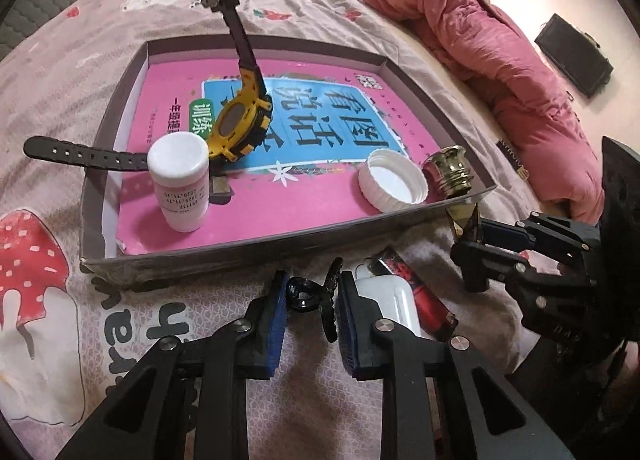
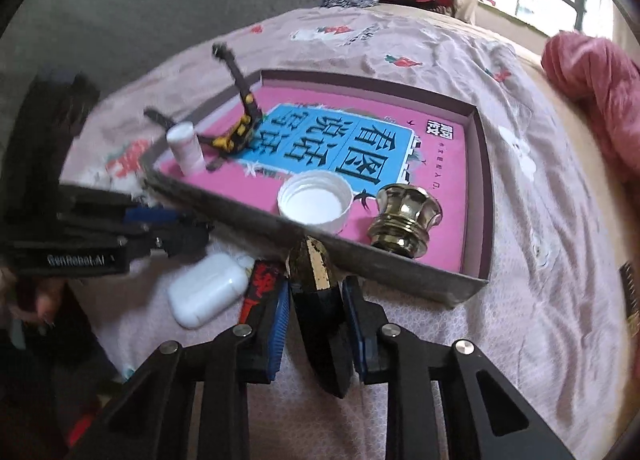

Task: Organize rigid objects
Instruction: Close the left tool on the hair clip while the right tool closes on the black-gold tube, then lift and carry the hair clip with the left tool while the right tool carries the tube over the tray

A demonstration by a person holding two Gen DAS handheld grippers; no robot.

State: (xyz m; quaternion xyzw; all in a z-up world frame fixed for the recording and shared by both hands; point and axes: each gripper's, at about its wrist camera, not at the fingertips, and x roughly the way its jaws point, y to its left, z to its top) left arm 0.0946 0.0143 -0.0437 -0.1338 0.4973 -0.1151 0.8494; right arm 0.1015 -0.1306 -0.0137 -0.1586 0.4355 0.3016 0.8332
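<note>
While both tools hover low over a bed (image 1: 48, 108) covered in a pink mushroom-print sheet, the left hand-held gripper (image 1: 312, 300) is clenched on a small black clip (image 1: 306, 294), most of which is hidden between its blue pads. Just right of it lie a white earbud case (image 1: 390, 300) and a red and black lighter (image 1: 416, 292), both partly hidden by the pads. The right hand-held gripper (image 2: 314, 300) grasps a black and gold pointed object (image 2: 316, 280), its tip reaching the near wall of a shallow cardboard tray (image 2: 400, 264). Blur makes its shape hard to make out.

Ahead of both grippers, the tray holds a pink book (image 1: 320, 188) with large Chinese characters seen upside down. On it stand a white bottle (image 1: 180, 184) with small printed dates too fine to read surely, a yellow and black watch (image 1: 240, 124) whose strap hangs out over the tray's left wall, an upturned white cap (image 1: 394, 182) and a brass knob (image 2: 406, 216). From the right wrist view, the left gripper's body reads "GenRobot.AI". A rumpled pink quilt (image 1: 500, 60) lies far right.
</note>
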